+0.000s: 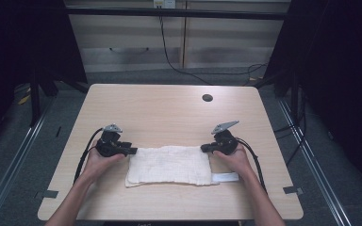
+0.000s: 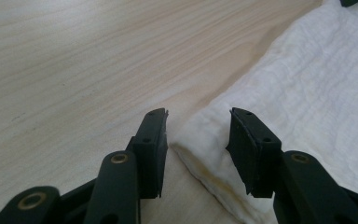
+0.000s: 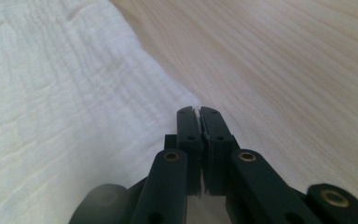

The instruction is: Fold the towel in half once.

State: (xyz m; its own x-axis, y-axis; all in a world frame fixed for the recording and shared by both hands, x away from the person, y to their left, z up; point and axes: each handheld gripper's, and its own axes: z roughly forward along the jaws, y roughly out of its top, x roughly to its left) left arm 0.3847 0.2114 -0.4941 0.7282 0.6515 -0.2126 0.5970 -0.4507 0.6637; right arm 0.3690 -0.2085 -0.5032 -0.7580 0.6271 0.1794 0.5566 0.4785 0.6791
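A folded white towel (image 1: 169, 165) lies flat on the wooden table (image 1: 169, 108), near its front edge. My left gripper (image 1: 134, 150) is at the towel's far left corner. In the left gripper view the towel (image 2: 307, 79) has that corner lying between the open jaws of the left gripper (image 2: 198, 114), and the pads do not touch it. My right gripper (image 1: 203, 148) sits at the towel's far right corner. In the right gripper view the right gripper (image 3: 198, 109) has its jaws pressed together where the towel (image 3: 51, 93) comes to its corner.
A white strip (image 1: 225, 177) sticks out from under the towel's near right side. A round cable hole (image 1: 207, 98) sits at the table's far right. Tape marks (image 1: 50, 193) lie at the front corners. Bare wood stretches behind the towel.
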